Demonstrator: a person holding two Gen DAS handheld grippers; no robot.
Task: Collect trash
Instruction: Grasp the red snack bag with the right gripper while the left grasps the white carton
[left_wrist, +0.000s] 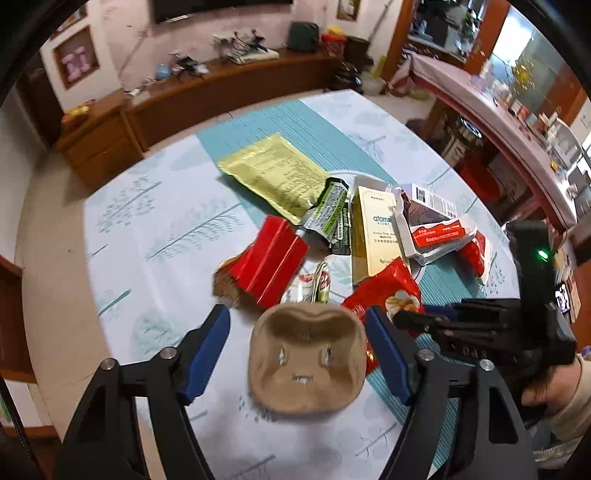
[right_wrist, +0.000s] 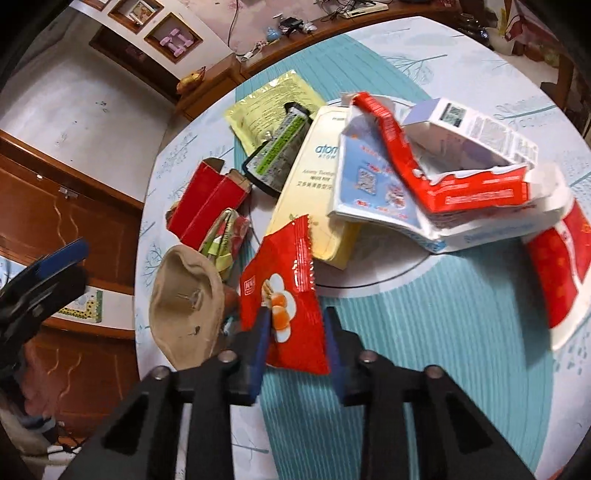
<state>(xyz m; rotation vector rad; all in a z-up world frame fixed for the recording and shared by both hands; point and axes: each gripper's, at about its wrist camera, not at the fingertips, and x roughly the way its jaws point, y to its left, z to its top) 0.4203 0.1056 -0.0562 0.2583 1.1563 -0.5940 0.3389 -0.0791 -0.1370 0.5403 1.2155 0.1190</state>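
Fingers first: your right gripper has its fingers drawn narrow on the lower part of the red snack bag, pads against it, near the desk's near edge. Your left gripper stands wide, straddling the brown pulp tray; whether its pads touch I cannot tell. You look to be at the pick-up step of collecting trash, with the boxes and wrappers lying toward the desk's middle. Next, you'd likely need to close the left fingers on the tray, then lift both clear.
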